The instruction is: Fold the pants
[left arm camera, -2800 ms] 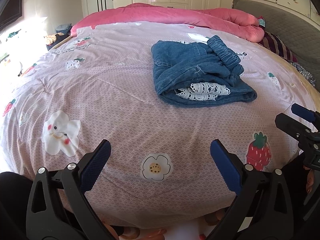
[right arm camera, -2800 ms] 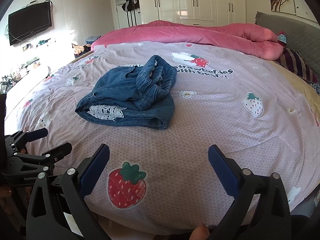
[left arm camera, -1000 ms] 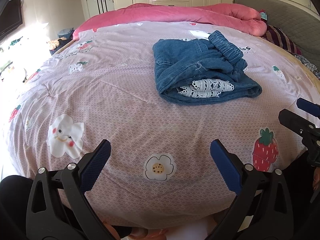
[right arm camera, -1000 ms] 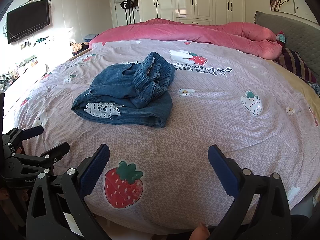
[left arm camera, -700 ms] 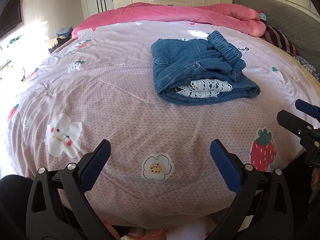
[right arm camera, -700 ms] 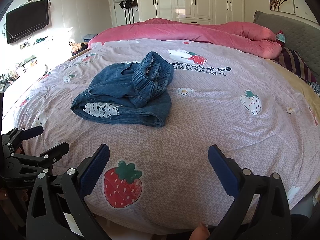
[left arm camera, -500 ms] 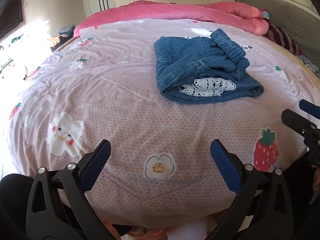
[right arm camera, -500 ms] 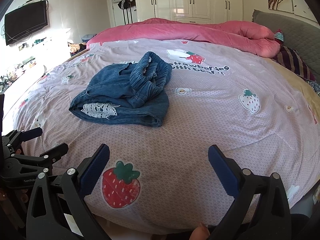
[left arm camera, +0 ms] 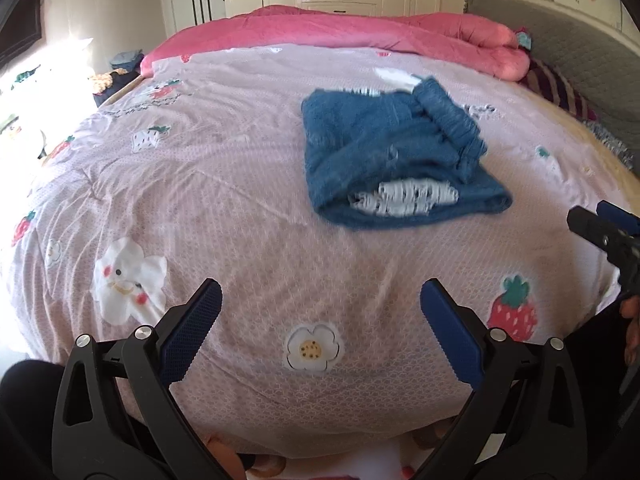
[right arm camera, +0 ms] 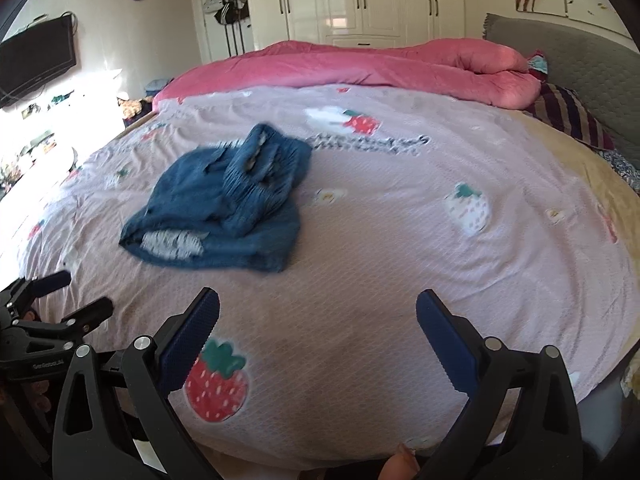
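The pants (left arm camera: pixel 384 152) are denim blue, with a patch of white lace showing at the near fold. The bedspread (left arm camera: pixel 224 184) is pale pink with a fine scale-like print, dotted with red strawberries with green tops, white flowers with yellow centres and a white cartoon figure. The quilt (right arm camera: pixel 360 64) at the far edge is bright pink. The pillow (right arm camera: pixel 568 116) has dark purple and cream stripes. The headboard (right arm camera: pixel 592 60) is quilted grey. The wardrobe (right arm camera: pixel 372 0) is cream white with dark handles.

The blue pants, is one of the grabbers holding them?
No, the blue pants lie alone on the bed cover, and the right gripper and left gripper hang open short of them.
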